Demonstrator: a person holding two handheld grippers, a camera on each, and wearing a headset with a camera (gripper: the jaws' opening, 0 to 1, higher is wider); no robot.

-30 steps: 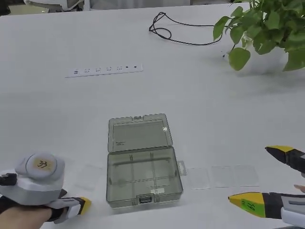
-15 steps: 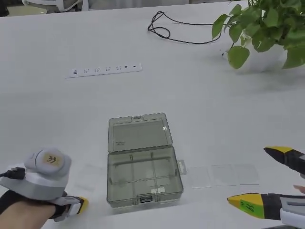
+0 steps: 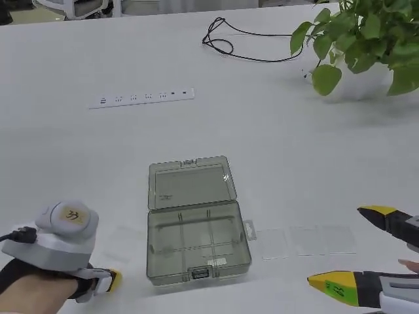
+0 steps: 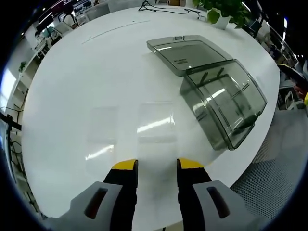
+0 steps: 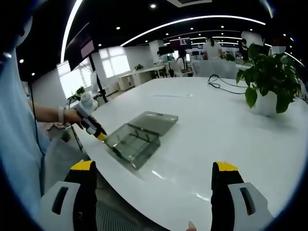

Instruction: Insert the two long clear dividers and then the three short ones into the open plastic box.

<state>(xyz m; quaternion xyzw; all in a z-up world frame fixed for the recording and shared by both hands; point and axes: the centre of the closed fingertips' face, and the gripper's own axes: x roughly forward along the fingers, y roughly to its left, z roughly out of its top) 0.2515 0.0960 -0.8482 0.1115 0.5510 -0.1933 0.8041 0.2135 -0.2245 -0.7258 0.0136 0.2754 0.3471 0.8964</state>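
The open grey plastic box (image 3: 196,243) lies near the table's front edge, its lid (image 3: 191,183) flat behind it; thin ribs show inside. Three short clear dividers (image 3: 306,240) lie in a row right of it. Two more clear dividers (image 4: 156,122) lie flat left of the box, just ahead of my left gripper (image 4: 157,166), whose jaws stand a little apart with nothing between them. In the head view the left gripper (image 3: 112,280) sits low at the left. My right gripper (image 3: 352,247) is wide open near the short dividers, above the table's front edge.
A white power strip (image 3: 143,97) lies across the table behind the box. A black cable (image 3: 249,46) coils at the back. A potted plant (image 3: 366,39) stands at the back right. Bare white table (image 3: 294,144) surrounds the box.
The left gripper has rolled and shifted slightly right. The right gripper has edged a little left and lower. The box and dividers have not moved.
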